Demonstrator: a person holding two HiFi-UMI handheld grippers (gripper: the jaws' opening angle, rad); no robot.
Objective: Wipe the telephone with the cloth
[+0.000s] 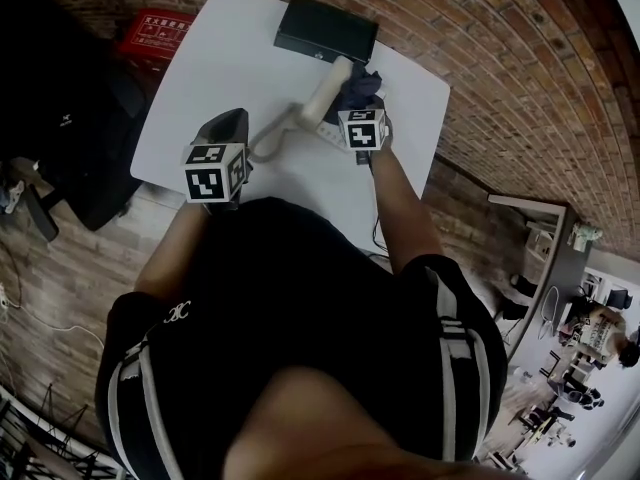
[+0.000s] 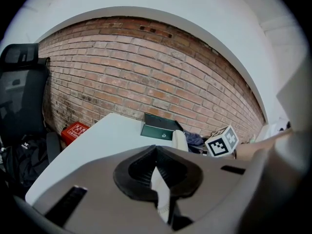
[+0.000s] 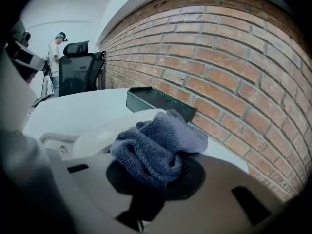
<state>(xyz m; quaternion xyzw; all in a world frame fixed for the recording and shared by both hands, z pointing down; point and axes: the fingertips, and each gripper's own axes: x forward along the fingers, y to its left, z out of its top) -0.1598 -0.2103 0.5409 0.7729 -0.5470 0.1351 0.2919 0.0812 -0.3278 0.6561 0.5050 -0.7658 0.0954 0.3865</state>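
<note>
A cream telephone handset (image 1: 328, 90) lies on the white table (image 1: 210, 78), and its coiled cord (image 1: 268, 140) curves toward my left gripper (image 1: 232, 123). My right gripper (image 1: 360, 103) is shut on a dark blue cloth (image 1: 364, 84) that rests against the handset's far end. The right gripper view shows the bunched cloth (image 3: 156, 147) in the gripper (image 3: 156, 172), lying on the handset (image 3: 95, 133). In the left gripper view the gripper (image 2: 157, 179) looks shut on a white strip of the cord (image 2: 162, 194); the handset (image 2: 180, 140) lies beyond.
A black box (image 1: 326, 30) stands at the table's far edge by the brick wall (image 1: 480, 58). A red box (image 1: 155, 33) and a black office chair (image 1: 70, 138) are off the table's left side. A person (image 3: 57, 57) stands far off beside another chair (image 3: 78, 67).
</note>
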